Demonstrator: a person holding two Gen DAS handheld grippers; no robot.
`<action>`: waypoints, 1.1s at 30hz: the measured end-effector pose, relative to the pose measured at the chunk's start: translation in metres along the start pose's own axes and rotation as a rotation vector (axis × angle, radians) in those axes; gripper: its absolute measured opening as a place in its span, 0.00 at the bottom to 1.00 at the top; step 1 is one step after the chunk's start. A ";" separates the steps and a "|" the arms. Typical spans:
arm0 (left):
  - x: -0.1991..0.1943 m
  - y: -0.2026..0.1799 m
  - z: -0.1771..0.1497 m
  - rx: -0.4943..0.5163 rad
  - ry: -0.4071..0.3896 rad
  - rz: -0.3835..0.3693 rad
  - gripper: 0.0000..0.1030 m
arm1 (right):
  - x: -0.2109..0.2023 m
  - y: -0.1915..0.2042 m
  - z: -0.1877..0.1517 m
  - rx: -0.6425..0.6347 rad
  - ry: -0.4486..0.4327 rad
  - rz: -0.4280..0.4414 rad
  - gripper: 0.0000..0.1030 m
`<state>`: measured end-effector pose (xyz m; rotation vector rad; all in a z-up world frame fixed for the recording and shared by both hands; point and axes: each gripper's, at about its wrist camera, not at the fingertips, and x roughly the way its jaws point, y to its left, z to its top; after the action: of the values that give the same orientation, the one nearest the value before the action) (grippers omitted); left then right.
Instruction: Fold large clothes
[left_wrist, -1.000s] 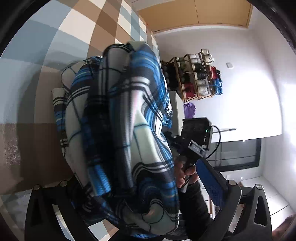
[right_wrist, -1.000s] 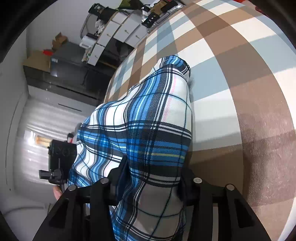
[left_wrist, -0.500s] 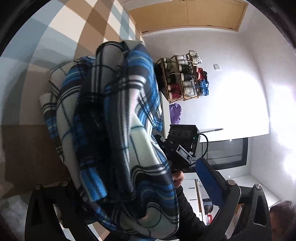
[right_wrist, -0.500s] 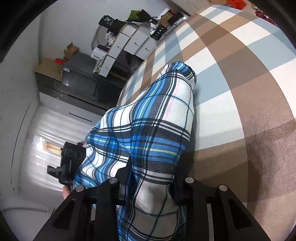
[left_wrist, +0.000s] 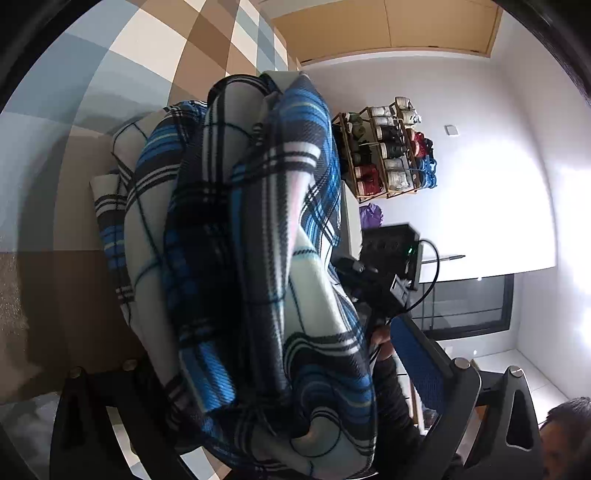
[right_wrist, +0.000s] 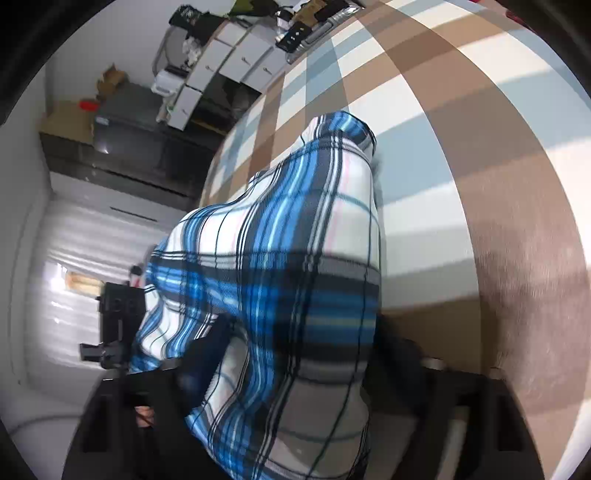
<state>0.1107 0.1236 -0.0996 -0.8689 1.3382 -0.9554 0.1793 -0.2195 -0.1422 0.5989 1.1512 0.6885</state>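
The blue plaid garment (right_wrist: 295, 280) lies bunched on the checked surface (right_wrist: 498, 155), running toward twelve o'clock. The right claw (right_wrist: 295, 373), clamped on it a moment ago, is now opening, cloth loose between its jaws: a release. The left claw (left_wrist: 266, 398) grips its bunched end.

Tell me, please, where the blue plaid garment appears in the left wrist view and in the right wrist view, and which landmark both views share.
Left wrist view: the blue plaid garment fills the centre, bunched between the fingers, reaching the bottom edge.
Right wrist view: it runs from upper centre to the bottom, between the right gripper whose jaws are opening.
Shared landmark: the brown, white and blue checked surface.
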 end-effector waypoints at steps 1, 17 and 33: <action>0.000 0.000 0.000 -0.001 0.000 0.000 0.96 | 0.002 0.003 0.003 -0.013 0.013 -0.015 0.83; 0.003 -0.019 -0.001 0.004 -0.018 -0.076 0.96 | 0.008 -0.001 -0.013 0.073 -0.059 0.196 0.33; -0.038 -0.044 -0.006 0.035 -0.126 -0.157 0.97 | 0.010 0.041 -0.005 0.057 -0.106 0.303 0.29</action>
<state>0.1020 0.1425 -0.0449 -1.0018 1.1558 -1.0251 0.1695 -0.1841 -0.1197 0.8586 0.9938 0.8730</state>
